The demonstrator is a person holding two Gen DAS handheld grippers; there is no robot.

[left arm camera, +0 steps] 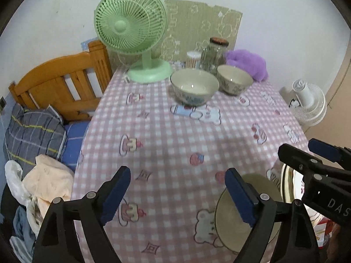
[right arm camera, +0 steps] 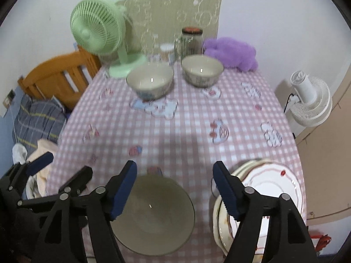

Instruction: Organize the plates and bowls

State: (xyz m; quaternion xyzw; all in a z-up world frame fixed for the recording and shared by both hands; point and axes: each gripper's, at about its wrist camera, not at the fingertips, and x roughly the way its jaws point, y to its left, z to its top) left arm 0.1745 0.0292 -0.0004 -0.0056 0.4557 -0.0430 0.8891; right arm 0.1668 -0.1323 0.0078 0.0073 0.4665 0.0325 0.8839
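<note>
Bowls (right arm camera: 151,81) stand far ahead of both grippers; one bowl (right arm camera: 151,214) lies just under the right gripper (right arm camera: 174,188), plates (right arm camera: 269,188) beside it. Both grippers, left gripper (left arm camera: 177,195) too, are released, empty. I think the right should lower straight and pinch the rim squarely.

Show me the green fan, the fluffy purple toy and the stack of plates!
Green plastic table fan (left arm camera: 129,25), left wrist view, on its grille.
Fluffy purple plush toy (right arm camera: 231,53), right wrist view, on its body.
Stack of white plates (right arm camera: 269,184), right wrist view, top plate's face.
</note>
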